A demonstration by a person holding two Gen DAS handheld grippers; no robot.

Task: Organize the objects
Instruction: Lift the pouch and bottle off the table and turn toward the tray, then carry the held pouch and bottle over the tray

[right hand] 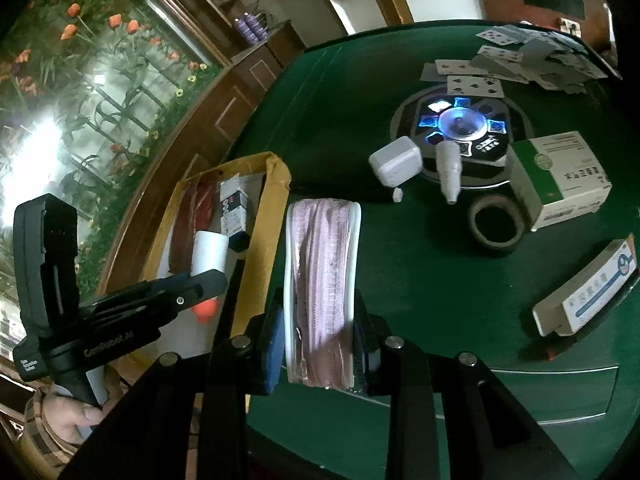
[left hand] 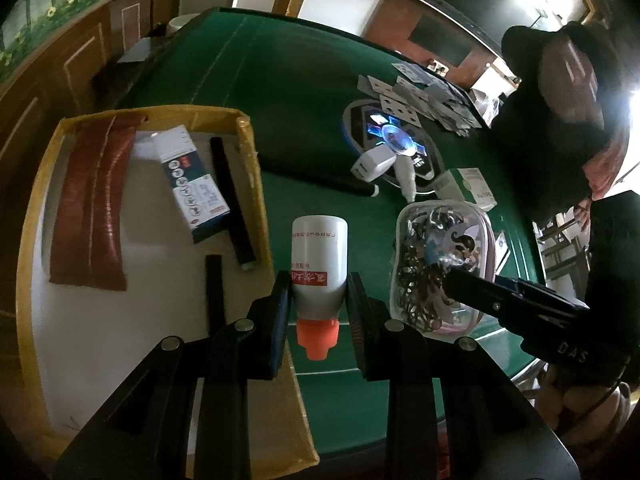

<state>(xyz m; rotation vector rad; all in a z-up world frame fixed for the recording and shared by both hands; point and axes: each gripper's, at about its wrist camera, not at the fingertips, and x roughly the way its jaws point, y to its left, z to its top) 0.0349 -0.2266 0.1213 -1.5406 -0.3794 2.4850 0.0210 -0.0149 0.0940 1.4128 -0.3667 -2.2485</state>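
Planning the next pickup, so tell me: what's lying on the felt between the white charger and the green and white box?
In the right wrist view, a white cone-shaped nozzle lies between the white charger and the green and white box, partly on the lit centre console.

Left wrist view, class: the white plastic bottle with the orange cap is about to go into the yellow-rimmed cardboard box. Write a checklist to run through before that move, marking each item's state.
1. Left hand-held gripper clamps the white plastic bottle with the orange cap: ok.
2. Bottle over the yellow-rimmed cardboard box: not ok, beside its rim.
3. Free floor in box: ok.
4. Right hand-held gripper holds the clear pouch with pink zip: ok.
5. Cap tight: cannot tell.
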